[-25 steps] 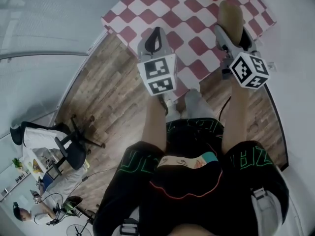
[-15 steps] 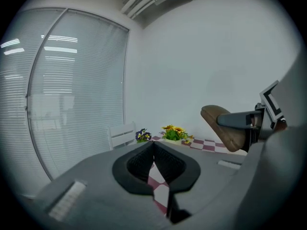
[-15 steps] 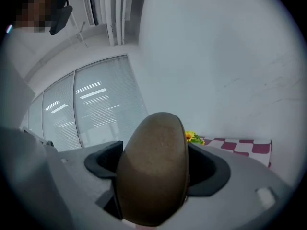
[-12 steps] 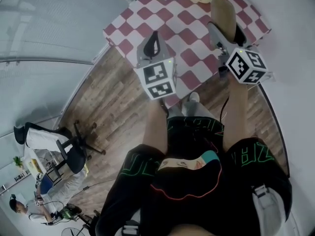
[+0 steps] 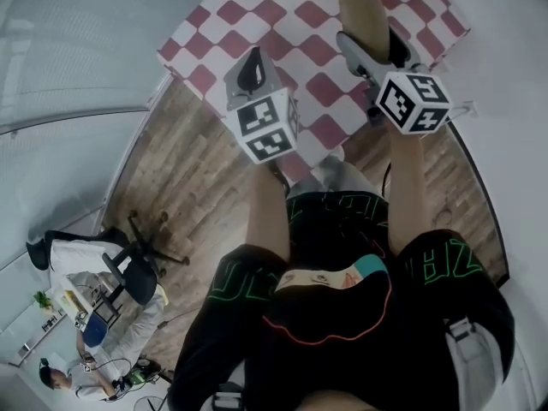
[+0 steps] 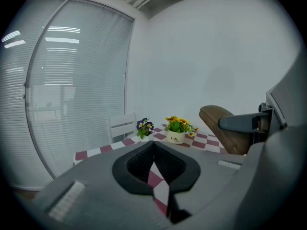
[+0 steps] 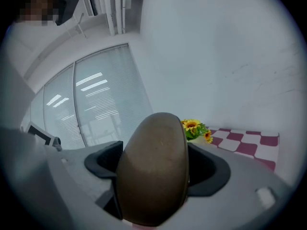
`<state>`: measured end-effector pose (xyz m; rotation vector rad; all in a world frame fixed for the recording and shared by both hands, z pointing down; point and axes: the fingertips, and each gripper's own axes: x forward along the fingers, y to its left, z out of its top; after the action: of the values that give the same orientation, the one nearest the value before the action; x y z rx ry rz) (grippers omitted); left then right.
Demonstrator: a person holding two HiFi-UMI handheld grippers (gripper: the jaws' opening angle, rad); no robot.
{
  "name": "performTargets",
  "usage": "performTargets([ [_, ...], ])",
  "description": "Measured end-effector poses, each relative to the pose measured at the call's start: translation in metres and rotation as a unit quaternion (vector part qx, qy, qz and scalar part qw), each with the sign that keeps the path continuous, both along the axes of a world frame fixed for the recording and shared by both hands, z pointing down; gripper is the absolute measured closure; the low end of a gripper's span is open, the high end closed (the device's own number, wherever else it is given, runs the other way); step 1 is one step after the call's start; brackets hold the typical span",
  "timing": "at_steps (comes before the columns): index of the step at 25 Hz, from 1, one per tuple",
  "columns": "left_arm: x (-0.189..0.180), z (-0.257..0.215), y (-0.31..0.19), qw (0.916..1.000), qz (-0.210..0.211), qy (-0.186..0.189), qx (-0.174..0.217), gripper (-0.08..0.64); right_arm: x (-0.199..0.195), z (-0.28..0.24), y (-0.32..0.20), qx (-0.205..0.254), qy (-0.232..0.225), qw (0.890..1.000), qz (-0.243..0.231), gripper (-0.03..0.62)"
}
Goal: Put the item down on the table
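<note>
A brown, smooth, oblong item (image 5: 364,15) is held above the red-and-white checked table (image 5: 287,28). My right gripper (image 5: 370,45) is shut on it, and its rounded end sticks out past the jaws. In the right gripper view the item (image 7: 156,169) fills the gap between the dark pads. My left gripper (image 5: 251,65) hangs over the table's near-left part, shut with nothing in it. In the left gripper view its pads meet (image 6: 154,158), and the item (image 6: 224,128) shows at the right.
A white pot of sunflowers (image 6: 176,134) and a small pot of purple flowers (image 6: 143,127) stand at the table's far side, with a white chair (image 6: 120,126) behind. Wooden floor (image 5: 188,169) lies left of the table. An office chair (image 5: 128,264) and a seated person are at lower left.
Both grippers have moved a little farther over the table, the right one carrying the brown item. The flower pots have slid to the top edge of the head view.
</note>
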<state>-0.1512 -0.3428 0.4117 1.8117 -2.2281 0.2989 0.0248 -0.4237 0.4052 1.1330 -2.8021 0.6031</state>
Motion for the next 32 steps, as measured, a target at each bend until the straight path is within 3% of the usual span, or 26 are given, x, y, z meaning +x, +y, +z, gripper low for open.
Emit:
performTargets([
  [12,-0.007,0.043,-0.023,0.9976,0.034,0.016,-0.057,0.551,-0.02,0.05,-0.014,-0.05,0.035,0.998,0.015,0.176],
  [20,-0.061,0.087,-0.032,0.9936,0.02,0.046,-0.101,0.551,-0.069,0.1,-0.041,-0.097,0.066,0.993,0.013,0.176],
  [27,-0.087,0.104,-0.023,0.9919,0.006,0.062,-0.111,0.551,-0.118,0.123,-0.037,-0.111,0.091,0.989,-0.029,0.176],
  [32,-0.106,0.119,-0.024,0.99,-0.01,0.072,-0.121,0.551,-0.142,0.151,-0.04,-0.119,0.142,0.981,-0.061,0.176],
])
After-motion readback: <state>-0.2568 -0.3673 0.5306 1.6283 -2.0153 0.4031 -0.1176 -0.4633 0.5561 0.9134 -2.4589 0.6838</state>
